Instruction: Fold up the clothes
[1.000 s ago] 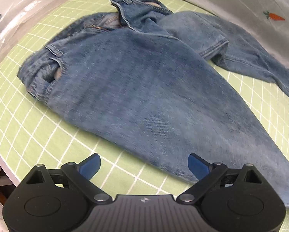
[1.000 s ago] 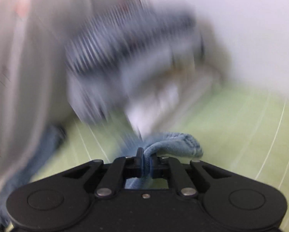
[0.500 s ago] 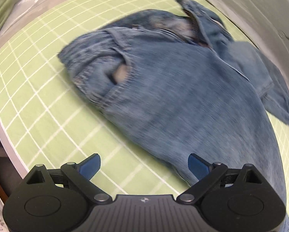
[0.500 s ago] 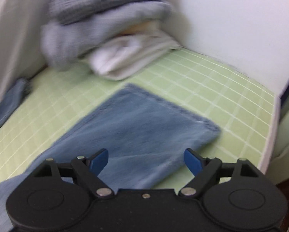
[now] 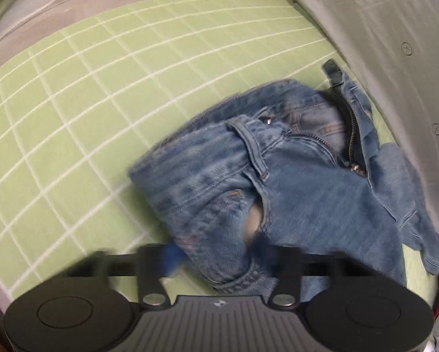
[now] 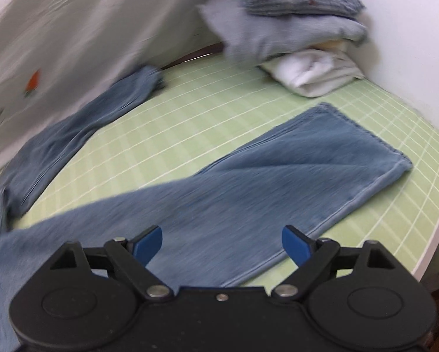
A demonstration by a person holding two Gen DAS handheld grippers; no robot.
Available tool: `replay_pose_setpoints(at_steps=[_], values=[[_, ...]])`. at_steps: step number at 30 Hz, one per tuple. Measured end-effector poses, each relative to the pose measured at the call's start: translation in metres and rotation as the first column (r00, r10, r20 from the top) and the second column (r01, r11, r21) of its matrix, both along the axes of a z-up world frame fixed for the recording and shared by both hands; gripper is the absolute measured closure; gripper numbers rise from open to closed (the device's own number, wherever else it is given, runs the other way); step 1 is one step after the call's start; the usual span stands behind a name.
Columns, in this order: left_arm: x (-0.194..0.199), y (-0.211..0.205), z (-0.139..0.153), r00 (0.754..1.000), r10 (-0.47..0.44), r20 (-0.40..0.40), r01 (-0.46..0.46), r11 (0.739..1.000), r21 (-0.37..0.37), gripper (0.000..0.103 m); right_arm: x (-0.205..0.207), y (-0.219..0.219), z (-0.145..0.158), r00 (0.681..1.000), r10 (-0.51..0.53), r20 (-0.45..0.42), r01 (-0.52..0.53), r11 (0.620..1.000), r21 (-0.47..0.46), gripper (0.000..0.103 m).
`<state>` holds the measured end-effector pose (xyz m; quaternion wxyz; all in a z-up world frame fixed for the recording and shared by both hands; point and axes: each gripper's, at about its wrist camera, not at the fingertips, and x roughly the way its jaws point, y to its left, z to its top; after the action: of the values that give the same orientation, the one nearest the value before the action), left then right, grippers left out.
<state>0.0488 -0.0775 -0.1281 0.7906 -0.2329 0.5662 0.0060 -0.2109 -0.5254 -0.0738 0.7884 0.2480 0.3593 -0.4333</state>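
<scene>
A pair of blue jeans lies on the green grid mat. The left wrist view shows its waistband and open zipper [image 5: 351, 138], with the hip corner [image 5: 219, 249] bunched between my blurred jaws. My left gripper [image 5: 219, 259] is closing around that waist corner; the blur hides whether it is shut. In the right wrist view one leg [image 6: 263, 182] lies flat toward the right edge and the other leg [image 6: 81, 129] runs along the grey sheet. My right gripper [image 6: 222, 245] is open and empty above the near leg.
A stack of folded clothes [image 6: 292, 26] sits at the back of the mat [image 6: 219, 111] against the white wall. A grey printed sheet [image 6: 57, 35] hangs along the mat's side, also in the left wrist view [image 5: 395, 44]. The mat's edge [image 6: 433, 234] is at the right.
My right gripper let go of the leg hem, which now lies flat, and drew back. My left gripper moved to the jeans' waist corner and its jaws narrowed around it.
</scene>
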Motion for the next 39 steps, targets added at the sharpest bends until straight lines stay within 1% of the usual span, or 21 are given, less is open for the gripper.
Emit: replay_pose_setpoints(at_steps=[2, 4, 6, 10, 12, 13, 14, 15, 16, 17, 18, 19, 20, 22, 24, 25, 27, 29, 32, 36, 39], values=[[0.000, 0.008, 0.000, 1.000, 0.001, 0.003, -0.001, 1.000, -0.012, 0.086, 0.011, 0.021, 0.000, 0.999, 0.038, -0.024, -0.038, 0.999, -0.011, 0.014], [-0.004, 0.019, 0.001, 1.000, 0.007, 0.014, -0.007, 1.000, -0.020, 0.088, 0.020, 0.039, -0.001, 0.997, 0.067, -0.043, -0.067, 0.998, -0.014, 0.014], [-0.010, 0.032, 0.008, 0.999, 0.022, 0.049, -0.022, 1.000, -0.013, 0.089, 0.027, 0.055, -0.002, 0.994, 0.093, -0.053, -0.094, 0.996, -0.007, 0.014], [-0.018, 0.066, 0.022, 0.994, 0.077, 0.080, -0.083, 0.994, 0.065, 0.089, 0.041, 0.075, 0.000, 0.991, 0.130, -0.046, -0.129, 0.992, 0.012, 0.014], [-0.021, 0.077, 0.027, 0.994, 0.080, 0.078, -0.088, 0.989, 0.115, 0.088, 0.047, 0.082, 0.001, 0.988, 0.149, -0.034, -0.148, 0.989, 0.019, 0.014], [-0.023, 0.081, 0.029, 0.995, 0.076, 0.072, -0.084, 0.989, 0.119, 0.086, 0.050, 0.085, 0.001, 0.987, 0.160, -0.026, -0.159, 0.987, 0.022, 0.014], [-0.024, 0.085, 0.031, 0.995, 0.072, 0.066, -0.080, 0.989, 0.124, 0.076, 0.053, 0.086, 0.001, 0.985, 0.171, -0.016, -0.170, 0.985, 0.025, 0.014], [-0.026, 0.088, 0.034, 0.995, 0.072, 0.067, -0.080, 0.989, 0.127, 0.071, 0.056, 0.086, 0.001, 0.984, 0.180, -0.005, -0.180, 0.983, 0.027, 0.013], [-0.028, 0.087, 0.039, 0.994, 0.078, 0.077, -0.087, 0.988, 0.128, 0.064, 0.059, 0.086, 0.001, 0.982, 0.189, 0.005, -0.189, 0.981, 0.029, 0.012], [-0.030, 0.086, 0.044, 0.993, 0.083, 0.087, -0.094, 0.987, 0.129, 0.058, 0.061, 0.085, 0.001, 0.981, 0.194, 0.018, -0.194, 0.981, 0.028, 0.010], [-0.032, 0.084, 0.049, 0.991, 0.090, 0.101, -0.104, 0.985, 0.141, 0.054, 0.063, 0.081, 0.003, 0.981, 0.194, 0.033, -0.194, 0.981, 0.025, 0.004], [-0.032, 0.079, 0.056, 0.988, 0.097, 0.120, -0.116, 0.979, 0.168, 0.045, 0.064, 0.078, 0.004, 0.980, 0.193, 0.048, -0.195, 0.981, 0.021, 0.000], [-0.032, 0.076, 0.063, 0.984, 0.105, 0.142, -0.132, 0.972, 0.194, 0.032, 0.066, 0.074, 0.005, 0.979, 0.193, 0.063, -0.195, 0.981, 0.017, 0.000], [-0.027, 0.071, 0.077, 0.973, 0.115, 0.201, -0.162, 0.957, 0.239, 0.019, 0.069, 0.067, 0.008, 0.977, 0.193, 0.094, -0.195, 0.981, 0.009, 0.000], [-0.015, 0.060, 0.089, 0.962, 0.090, 0.259, -0.158, 0.954, 0.256, 0.016, 0.072, 0.060, 0.010, 0.973, 0.193, 0.124, -0.195, 0.981, 0.002, 0.000], [-0.007, 0.053, 0.092, 0.959, 0.065, 0.277, -0.139, 0.956, 0.258, 0.011, 0.074, 0.057, 0.011, 0.971, 0.193, 0.139, -0.195, 0.981, -0.002, 0.000], [0.012, 0.035, 0.091, 0.959, 0.010, 0.282, -0.086, 0.963, 0.257, 0.009, 0.078, 0.045, 0.009, 0.969, 0.176, 0.174, -0.180, 0.984, 0.003, 0.000], [0.033, 0.018, 0.087, 0.963, -0.045, 0.265, -0.025, 0.967, 0.255, 0.009, 0.086, 0.034, 0.004, 0.969, 0.148, 0.199, -0.156, 0.988, 0.021, 0.000], [0.067, -0.015, 0.077, 0.965, -0.108, 0.239, 0.045, 0.966, 0.254, 0.009, 0.109, 0.018, -0.005, 0.971, 0.125, 0.202, -0.137, 0.990, 0.044, 0.000], [0.118, -0.053, 0.061, 0.969, -0.156, 0.190, 0.108, 0.965, 0.239, 0.009, 0.153, -0.009, -0.015, 0.972, 0.121, 0.200, -0.141, 0.986, 0.087, 0.000], [0.156, -0.070, 0.044, 0.969, -0.203, 0.144, 0.163, 0.955, 0.249, 0.009, 0.192, -0.032, -0.021, 0.975, 0.128, 0.183, -0.148, 0.984, 0.098, 0.000]])
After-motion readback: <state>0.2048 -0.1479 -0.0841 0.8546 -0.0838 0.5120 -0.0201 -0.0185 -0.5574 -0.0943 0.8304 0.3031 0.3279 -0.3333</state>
